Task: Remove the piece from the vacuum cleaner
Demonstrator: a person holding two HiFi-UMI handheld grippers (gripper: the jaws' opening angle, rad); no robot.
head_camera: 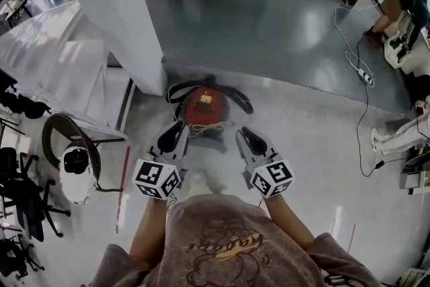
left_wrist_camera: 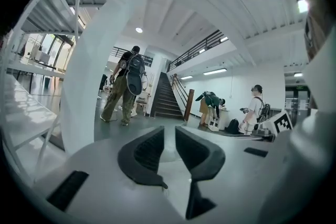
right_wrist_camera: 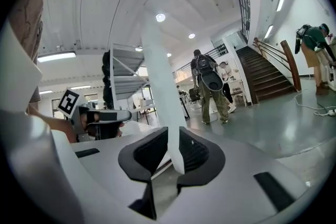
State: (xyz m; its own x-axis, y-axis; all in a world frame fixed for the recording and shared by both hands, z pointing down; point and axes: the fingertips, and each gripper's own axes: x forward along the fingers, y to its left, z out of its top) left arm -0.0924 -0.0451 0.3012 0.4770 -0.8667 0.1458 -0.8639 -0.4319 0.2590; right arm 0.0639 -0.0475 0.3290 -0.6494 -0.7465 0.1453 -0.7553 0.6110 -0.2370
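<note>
left gripper (left_wrist_camera: 169,129): jaws a sliver apart, nothing between | vacuum cleaner (head_camera: 205,107): red canister on floor just ahead, between both grippers, black hose (head_camera: 239,99) looped round it, contents not visible | right gripper (right_wrist_camera: 173,129): jaws a sliver apart, gripping nothing

Red vacuum cleaner (head_camera: 205,107) on grey floor (head_camera: 289,30)

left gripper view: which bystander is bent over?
The person in the green top, right of the staircase, stooping. The backpack wearer and the person in the white shirt are upright.
</note>
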